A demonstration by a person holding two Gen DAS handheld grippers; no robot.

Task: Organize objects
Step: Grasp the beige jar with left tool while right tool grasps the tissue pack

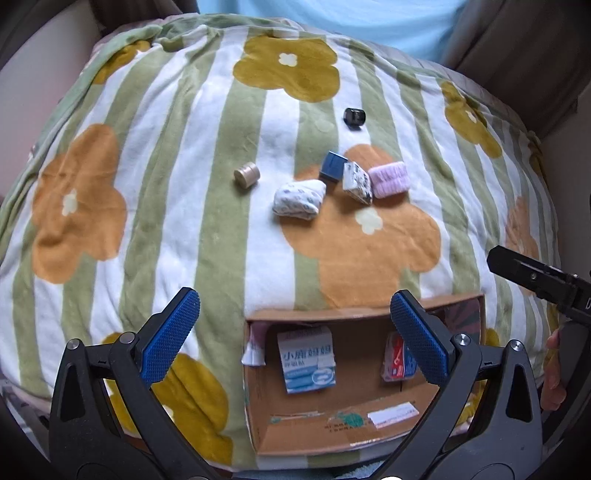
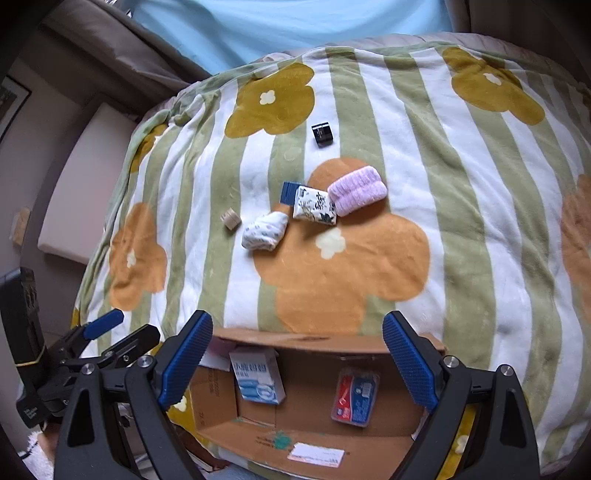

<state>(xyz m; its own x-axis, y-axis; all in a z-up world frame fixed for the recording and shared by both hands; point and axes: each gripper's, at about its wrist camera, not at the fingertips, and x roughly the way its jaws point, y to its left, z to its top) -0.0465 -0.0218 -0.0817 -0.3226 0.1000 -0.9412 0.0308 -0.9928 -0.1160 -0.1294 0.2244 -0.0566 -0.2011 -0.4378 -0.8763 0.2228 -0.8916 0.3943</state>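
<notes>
An open cardboard box (image 1: 369,314) (image 2: 369,443) lies on a flowered blanket near me; it holds a blue-white carton (image 1: 308,360) (image 2: 256,376) and a red-blue packet (image 1: 397,356) (image 2: 356,397). Farther out lie a spotted white cloth roll (image 1: 299,199) (image 2: 265,230), a blue box (image 1: 332,166) (image 2: 289,192), a black-and-white tissue pack (image 1: 357,181) (image 2: 314,205), a pink cloth roll (image 1: 389,180) (image 2: 356,190), a tan cylinder (image 1: 246,174) (image 2: 231,218) and a small black object (image 1: 354,117) (image 2: 322,134). My left gripper (image 1: 295,332) and right gripper (image 2: 297,362) are open and empty above the box.
The striped blanket (image 1: 184,184) (image 2: 461,221) covers a rounded cushion. A person in light blue (image 1: 351,18) sits behind it. The right gripper's tip (image 1: 532,277) shows at the left view's right edge; the left gripper (image 2: 107,339) shows at the right view's lower left.
</notes>
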